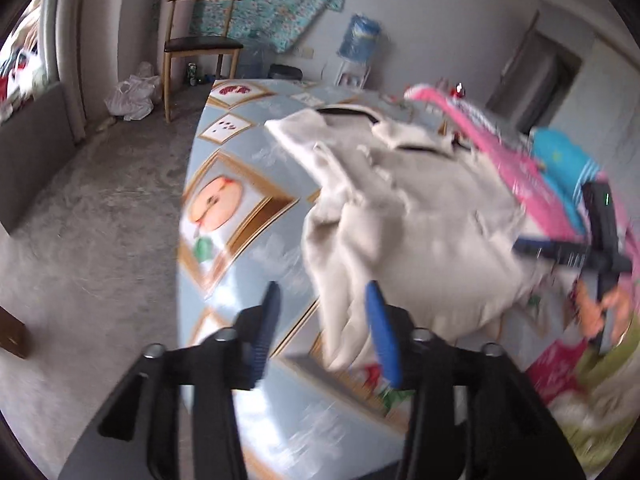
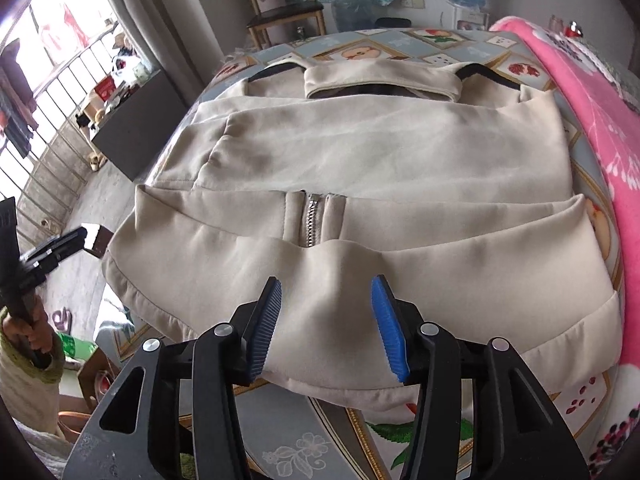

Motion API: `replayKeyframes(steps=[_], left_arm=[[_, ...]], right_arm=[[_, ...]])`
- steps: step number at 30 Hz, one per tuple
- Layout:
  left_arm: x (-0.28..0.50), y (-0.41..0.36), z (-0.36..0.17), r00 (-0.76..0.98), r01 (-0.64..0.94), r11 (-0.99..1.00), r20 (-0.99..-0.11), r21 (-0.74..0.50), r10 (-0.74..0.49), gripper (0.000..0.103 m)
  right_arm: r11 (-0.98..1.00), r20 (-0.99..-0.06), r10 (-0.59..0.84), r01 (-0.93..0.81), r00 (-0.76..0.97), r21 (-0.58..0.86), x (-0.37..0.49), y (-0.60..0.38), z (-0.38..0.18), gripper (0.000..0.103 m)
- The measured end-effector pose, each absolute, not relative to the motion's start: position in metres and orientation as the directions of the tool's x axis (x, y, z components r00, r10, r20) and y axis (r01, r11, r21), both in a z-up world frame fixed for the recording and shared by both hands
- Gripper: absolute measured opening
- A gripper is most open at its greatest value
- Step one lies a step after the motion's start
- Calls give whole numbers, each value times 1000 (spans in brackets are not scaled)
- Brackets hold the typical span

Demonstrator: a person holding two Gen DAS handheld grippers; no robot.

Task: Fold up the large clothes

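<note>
A large beige zip-up jacket (image 2: 360,152) lies folded on the table with its zipper (image 2: 313,218) facing me; it also shows in the blurred left wrist view (image 1: 420,208). My right gripper (image 2: 326,320) is open, its blue pads (image 2: 386,328) just above the jacket's near folded edge, holding nothing. My left gripper (image 1: 322,324) is open and empty above the table's left side, with the jacket's near corner between and beyond its pads. The right gripper appears at the right of the left wrist view (image 1: 600,240), the left at the left of the right wrist view (image 2: 36,260).
The table has a patterned blue cloth (image 1: 240,160). A pink blanket (image 2: 592,112) lies along its right side. A wooden chair (image 1: 200,44), a white bag (image 1: 132,96) and a water dispenser (image 1: 356,52) stand on the floor behind. A railed window (image 2: 52,80) is at left.
</note>
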State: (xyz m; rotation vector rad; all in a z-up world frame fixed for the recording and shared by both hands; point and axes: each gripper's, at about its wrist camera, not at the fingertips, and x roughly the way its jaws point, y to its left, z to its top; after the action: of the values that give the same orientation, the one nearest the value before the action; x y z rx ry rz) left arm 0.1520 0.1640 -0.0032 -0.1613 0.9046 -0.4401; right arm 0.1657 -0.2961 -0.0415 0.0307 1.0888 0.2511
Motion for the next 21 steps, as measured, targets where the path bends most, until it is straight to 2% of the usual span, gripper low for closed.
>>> replayKeyframes(steps=[1,2,3,5,7,14,16,18,21], left_arm=[[161,156,-7,530,283,895,-722,-344,-445,50],[168,147,-10,516,272,892,-728,-360,-452,50],[176,137,-15,503,261,895,-739,-363,-447,50],[189,121,-25,497,244,909,-762,-337,-416,49],[196,111,-30,483,244,906,-767,-345,-422,11],[167,113,5,609,276,921,-691,-274,-388,9],[163,118,6,630,266,929,-682,-259,-371,9],[165,118,-1,629,259,937,-694,-235,-349,9],[169,114,-11,636,255,948,-705,-192,-314,9]], right_arm=[[971,-876,209,-196,434,134,167,-291,-46,45],[973,-883,197,-197,427,122,169,-287,-51,31],[977,-891,173,-188,420,100,171,-285,-56,13],[979,-892,174,-175,418,109,171,-288,-57,7],[977,-868,197,-163,455,137,167,-293,-43,5],[979,-718,199,-166,668,117,141,-297,7,4],[970,-676,243,-180,696,164,140,-300,7,4],[965,-674,260,-167,691,200,153,-302,-3,4],[973,-709,230,-140,667,184,178,-299,-33,4]])
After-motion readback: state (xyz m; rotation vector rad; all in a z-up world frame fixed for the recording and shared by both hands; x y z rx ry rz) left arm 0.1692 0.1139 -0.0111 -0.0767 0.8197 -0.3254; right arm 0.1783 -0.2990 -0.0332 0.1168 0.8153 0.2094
